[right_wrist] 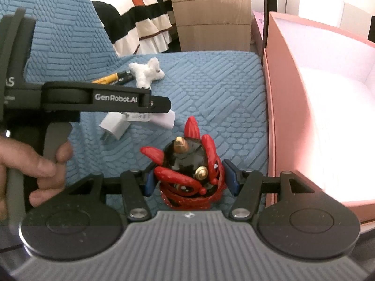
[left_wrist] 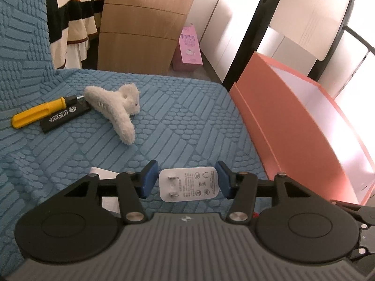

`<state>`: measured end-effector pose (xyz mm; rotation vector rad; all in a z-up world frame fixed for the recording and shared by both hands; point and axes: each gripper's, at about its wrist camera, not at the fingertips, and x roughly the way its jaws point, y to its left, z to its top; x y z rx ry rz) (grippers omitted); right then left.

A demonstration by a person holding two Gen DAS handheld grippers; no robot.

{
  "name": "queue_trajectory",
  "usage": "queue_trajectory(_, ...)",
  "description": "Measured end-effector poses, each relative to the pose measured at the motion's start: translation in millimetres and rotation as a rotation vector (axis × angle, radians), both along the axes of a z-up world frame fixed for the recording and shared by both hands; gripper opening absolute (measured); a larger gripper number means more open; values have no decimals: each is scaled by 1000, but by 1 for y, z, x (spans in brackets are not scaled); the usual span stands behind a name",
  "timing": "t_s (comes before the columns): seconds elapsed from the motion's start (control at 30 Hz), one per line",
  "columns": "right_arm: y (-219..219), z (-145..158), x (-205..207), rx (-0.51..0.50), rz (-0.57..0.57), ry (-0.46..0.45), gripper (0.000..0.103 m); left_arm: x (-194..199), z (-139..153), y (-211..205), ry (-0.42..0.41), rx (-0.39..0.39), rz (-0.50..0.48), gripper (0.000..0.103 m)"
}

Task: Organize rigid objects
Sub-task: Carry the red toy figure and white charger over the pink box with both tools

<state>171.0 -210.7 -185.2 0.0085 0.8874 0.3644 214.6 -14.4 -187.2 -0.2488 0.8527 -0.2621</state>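
My left gripper point(left_wrist: 186, 179) is open around a white plug adapter point(left_wrist: 189, 184) lying on the blue textured cover point(left_wrist: 187, 117); its blue pads flank the adapter with small gaps. My right gripper point(right_wrist: 191, 176) is open around a red and black horned figurine point(right_wrist: 189, 175) standing on the cover; whether the pads touch it is unclear. The left gripper also shows in the right wrist view point(right_wrist: 161, 104), above the adapter point(right_wrist: 117, 126). A pink open box point(left_wrist: 293, 126) with a white inside stands at the right, also in the right wrist view point(right_wrist: 304, 117).
A fluffy white hair claw point(left_wrist: 114, 107), a yellow-handled screwdriver point(left_wrist: 39, 112) and a flat black item point(left_wrist: 63, 117) lie at the far left of the cover. A wooden cabinet point(left_wrist: 145, 23) and striped bedding point(left_wrist: 70, 18) stand behind. A white card point(left_wrist: 103, 173) lies by the left finger.
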Motion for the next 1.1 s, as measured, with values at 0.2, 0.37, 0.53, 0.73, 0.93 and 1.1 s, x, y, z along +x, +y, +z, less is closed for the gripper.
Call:
queue_trajectory(0.2, -7, 23, -5, 32, 1, -32, 60, -19, 30, 6, -36, -39, 42, 60)
queue_trajectory(0.37, -15, 47, -10, 57, -3, -58, 60, -38, 60, 6, -58, -35, 57, 60)
queue_trajectory(0.53, -19, 74, -21, 77, -2, -77, 60, -59, 93, 2, -68, -46, 72, 60)
queue_trajectory(0.73, -25, 110, -37, 101, -9, -102, 60, -82, 136, 1, -91, -72, 121, 60)
queue_trajectory(0.93, -37, 134, -46, 104, -17, -130, 60, -96, 170, -11, -112, -72, 126, 60)
queue_trajectory(1.1, -55, 146, -50, 103, -41, -144, 60, -94, 191, -32, -128, -76, 113, 60)
